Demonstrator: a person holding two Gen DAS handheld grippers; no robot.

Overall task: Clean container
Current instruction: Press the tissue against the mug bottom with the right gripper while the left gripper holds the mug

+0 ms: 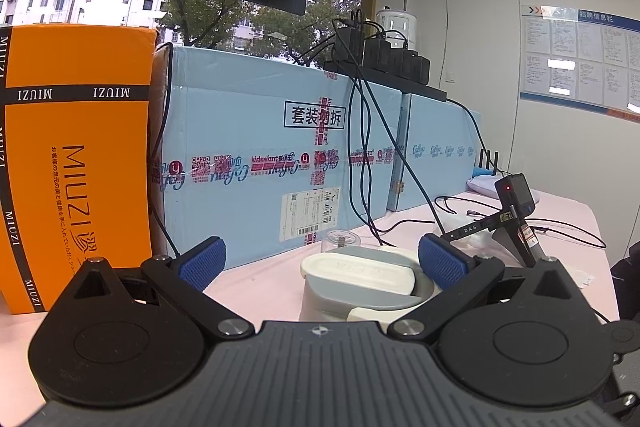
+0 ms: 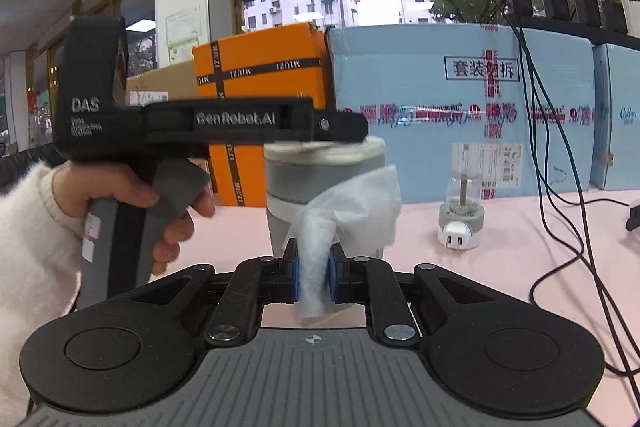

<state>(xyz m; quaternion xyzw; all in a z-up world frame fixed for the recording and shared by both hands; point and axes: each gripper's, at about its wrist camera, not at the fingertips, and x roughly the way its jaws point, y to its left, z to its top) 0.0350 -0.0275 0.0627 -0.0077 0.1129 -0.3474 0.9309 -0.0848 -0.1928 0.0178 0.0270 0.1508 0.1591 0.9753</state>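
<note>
Pinching a white wipe [image 2: 320,227], the right gripper [image 2: 314,275] had its jaws clamped tight on it. The left gripper [image 1: 322,261] was spread wide around the grey-and-white container [image 1: 360,283] on the pink table [image 1: 260,279], pads apparently not touching.

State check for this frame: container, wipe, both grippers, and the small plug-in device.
container: upright on the table, lid on
white wipe: pinched, draped against the container
right gripper: shut on the wipe
left gripper: open, straddling the container top
plug-in device: upright, unplugged
</note>
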